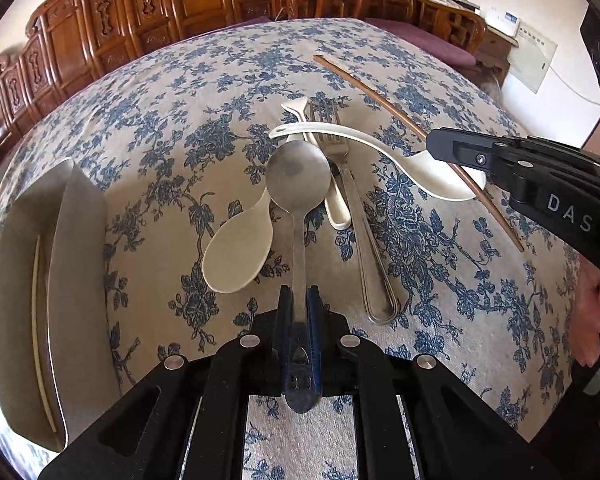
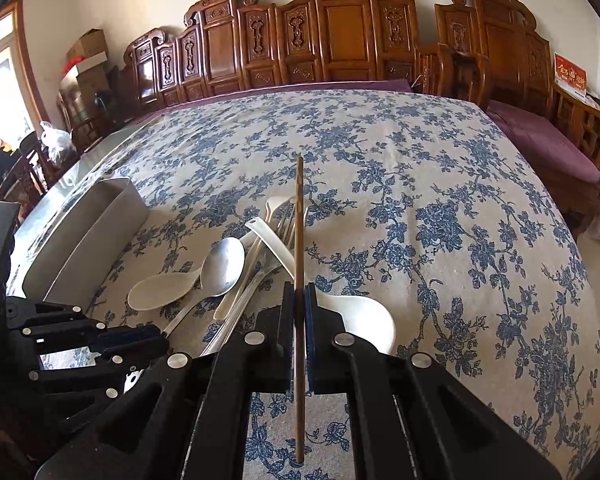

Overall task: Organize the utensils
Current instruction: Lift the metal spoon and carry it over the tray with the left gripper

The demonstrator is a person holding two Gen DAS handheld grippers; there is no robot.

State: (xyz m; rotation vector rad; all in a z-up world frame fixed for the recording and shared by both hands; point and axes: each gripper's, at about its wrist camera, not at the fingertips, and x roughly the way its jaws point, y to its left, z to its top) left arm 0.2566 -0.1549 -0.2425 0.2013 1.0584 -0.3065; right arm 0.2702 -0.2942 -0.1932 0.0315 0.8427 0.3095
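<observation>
a pale stick is seen lying in the metal container (image 1: pixel 80 240) at the table's left edge. the metal spoon (image 1: pixel 298 184) handle is clamped by the left gripper (image 1: pixel 300 300) over the utensil pile; the brown chopstick (image 2: pixel 299 240) is pinched by the right gripper (image 2: pixel 299 300) above the white ladle (image 2: pixel 360 320). a blue floral tablecloth (image 2: pixel 440 200) is backed by carved wooden benches (image 2: pixel 340 32).
</observation>
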